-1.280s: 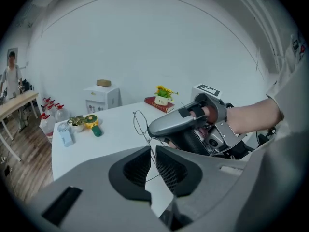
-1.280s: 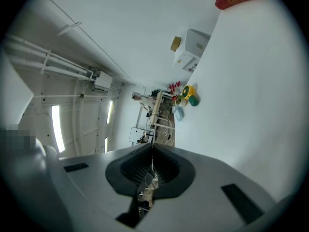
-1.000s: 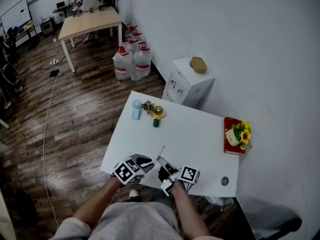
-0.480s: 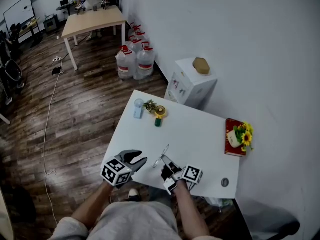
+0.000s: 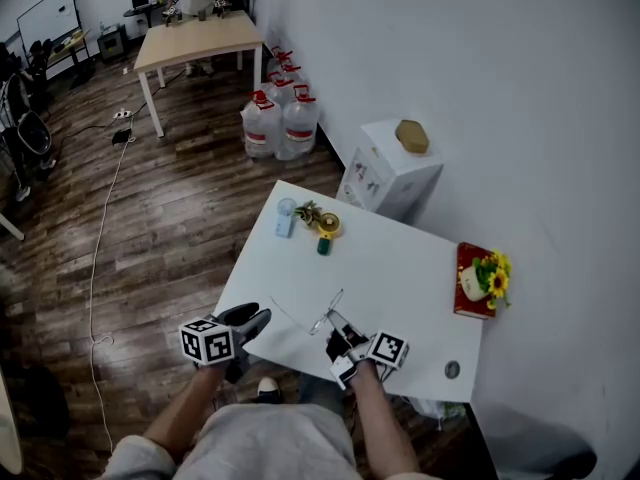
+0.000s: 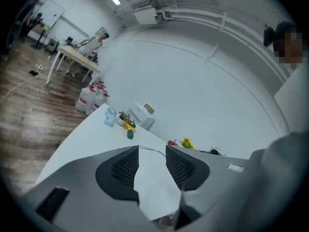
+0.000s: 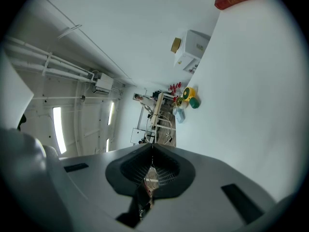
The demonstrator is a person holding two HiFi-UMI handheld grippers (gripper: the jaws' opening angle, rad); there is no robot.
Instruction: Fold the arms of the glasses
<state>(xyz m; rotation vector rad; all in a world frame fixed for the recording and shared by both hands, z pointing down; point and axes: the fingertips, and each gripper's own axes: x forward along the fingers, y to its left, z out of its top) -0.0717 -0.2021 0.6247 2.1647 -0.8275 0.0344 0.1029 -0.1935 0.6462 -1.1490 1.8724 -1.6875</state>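
The thin wire glasses (image 5: 326, 315) hang over the near edge of the white table (image 5: 400, 268). My right gripper (image 5: 336, 337) is shut on them, and a lens (image 7: 151, 177) shows pinched between its closed jaws (image 7: 152, 148). One slim arm of the glasses (image 6: 151, 150) reaches left toward my left gripper (image 5: 257, 318). That gripper sits off the table's near left corner, its jaws opening. Only the far-off wire arm shows beyond its tips (image 6: 152, 152); nothing lies between the pads.
A small blue bottle (image 5: 287, 218) and a yellow-green toy (image 5: 323, 228) stand at the table's far left. A red book with sunflowers (image 5: 479, 278) lies at the right edge, a dark round disc (image 5: 452, 369) near the front right corner. A white cabinet (image 5: 392, 168) and water jugs (image 5: 280, 123) stand beyond.
My left gripper has let go of the glasses arm, opened, rolled, and moved left off the table corner. The right gripper has kept still with the glasses.
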